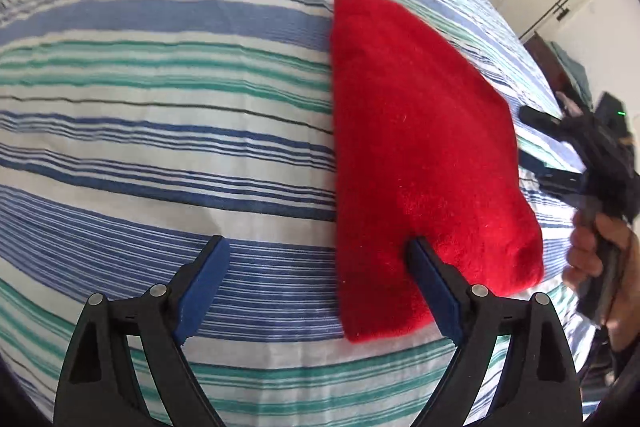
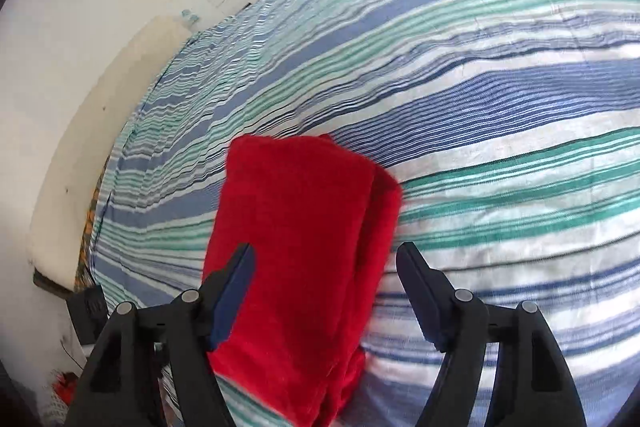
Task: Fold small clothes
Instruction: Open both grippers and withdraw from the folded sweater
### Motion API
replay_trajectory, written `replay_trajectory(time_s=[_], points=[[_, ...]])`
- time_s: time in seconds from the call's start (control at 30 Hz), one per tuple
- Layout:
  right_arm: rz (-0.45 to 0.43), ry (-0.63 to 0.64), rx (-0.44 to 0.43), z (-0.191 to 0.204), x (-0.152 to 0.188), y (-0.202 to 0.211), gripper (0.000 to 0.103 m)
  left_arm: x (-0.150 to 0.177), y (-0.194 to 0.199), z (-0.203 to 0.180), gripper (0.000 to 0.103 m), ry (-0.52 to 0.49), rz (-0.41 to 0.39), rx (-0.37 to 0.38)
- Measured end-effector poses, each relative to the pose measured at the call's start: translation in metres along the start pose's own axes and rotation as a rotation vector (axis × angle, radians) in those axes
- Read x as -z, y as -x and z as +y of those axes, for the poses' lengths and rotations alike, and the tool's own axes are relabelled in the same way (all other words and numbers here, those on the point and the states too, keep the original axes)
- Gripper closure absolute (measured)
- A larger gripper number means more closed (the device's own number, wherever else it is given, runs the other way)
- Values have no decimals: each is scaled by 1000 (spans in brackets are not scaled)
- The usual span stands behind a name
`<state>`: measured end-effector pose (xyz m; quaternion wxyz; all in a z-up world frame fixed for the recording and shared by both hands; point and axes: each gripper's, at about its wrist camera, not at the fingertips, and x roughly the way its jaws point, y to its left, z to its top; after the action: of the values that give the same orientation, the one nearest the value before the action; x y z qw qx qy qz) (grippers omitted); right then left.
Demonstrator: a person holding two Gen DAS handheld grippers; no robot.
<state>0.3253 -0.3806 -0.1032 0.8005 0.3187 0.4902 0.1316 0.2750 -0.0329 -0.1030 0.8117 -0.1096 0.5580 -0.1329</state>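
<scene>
In the left wrist view, the red cloth lies folded on the striped bedsheet, from the upper middle down to the lower right of the frame. The left gripper is spread wide and holds nothing; its right finger is at the cloth's near edge. In the right wrist view, the cloth fills the lower middle, with two layers visible. The right gripper is also wide and empty above it. The cloth looks soft, fluffy and light; I would pinch a corner through both layers.
</scene>
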Motion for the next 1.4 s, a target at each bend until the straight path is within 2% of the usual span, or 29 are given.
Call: replay_trajectory(time_s=[0.07,0.13,0.17,0.2,0.23,0.27,0.37,0.53,0.67,0.77,0.83,0.87,0.9,0.93,0.97,1.0,1.03,1.07,1.1,1.13,1.2,1.33,1.4], points=[[21,-108,-40,-20,-14,-23,30,0,-7,-2,11,-10,14,9],[46,-155,-99,-28,-20,-37,31,0,-13,-4,11,-20,37,15],[60,-152,-110,-24,-19,-46,47,1,-16,-6,16,-31,49,23],[76,-137,-104,-20,-20,-52,78,2,-18,-9,38,-50,57,37],[86,-113,-80,-14,-20,-56,85,2,-18,-13,53,-79,66,67],[78,-82,-47,-10,-21,-51,86,3,-16,-21,78,-107,73,102],[14,27,11,10,-21,-32,89,1,1,-37,81,-176,8,33],[-88,178,34,53,-17,9,90,4,40,-47,82,-183,-83,49],[-134,266,31,79,-21,26,91,6,72,-46,82,-186,-153,40],[-148,300,50,87,-23,28,91,5,66,-47,80,-182,-145,32],[-147,288,74,83,-23,24,91,5,50,-50,70,-168,-100,12],[-139,282,98,78,-23,21,90,12,36,-52,61,-177,-60,-30],[-115,277,133,71,-22,15,85,17,28,-51,55,-191,-32,-67],[-70,267,184,61,-22,6,80,23,25,-53,53,-211,-11,-100],[-22,252,263,50,-20,-1,63,31,26,-54,51,-232,-10,-117],[-1,242,350,40,-17,-2,45,38,33,-55,40,-250,-31,-127],[-15,243,402,34,-12,4,39,45,43,-55,32,-263,-59,-150],[-53,254,431,31,-6,16,34,50,52,-55,19,-269,-82,-170],[-82,262,447,31,0,28,29,55,63,-54,13,-273,-120,-196],[-112,272,465,33,8,41,25,59,74,-53,12,-273,-150,-214],[-166,294,478,42,28,68,7,64,93,-53,10,-267,-184,-255],[-186,341,442,77,83,114,3,70,124,-55,6,-228,-221,-332],[-186,361,422,92,111,132,3,77,139,-52,6,-206,-235,-344]])
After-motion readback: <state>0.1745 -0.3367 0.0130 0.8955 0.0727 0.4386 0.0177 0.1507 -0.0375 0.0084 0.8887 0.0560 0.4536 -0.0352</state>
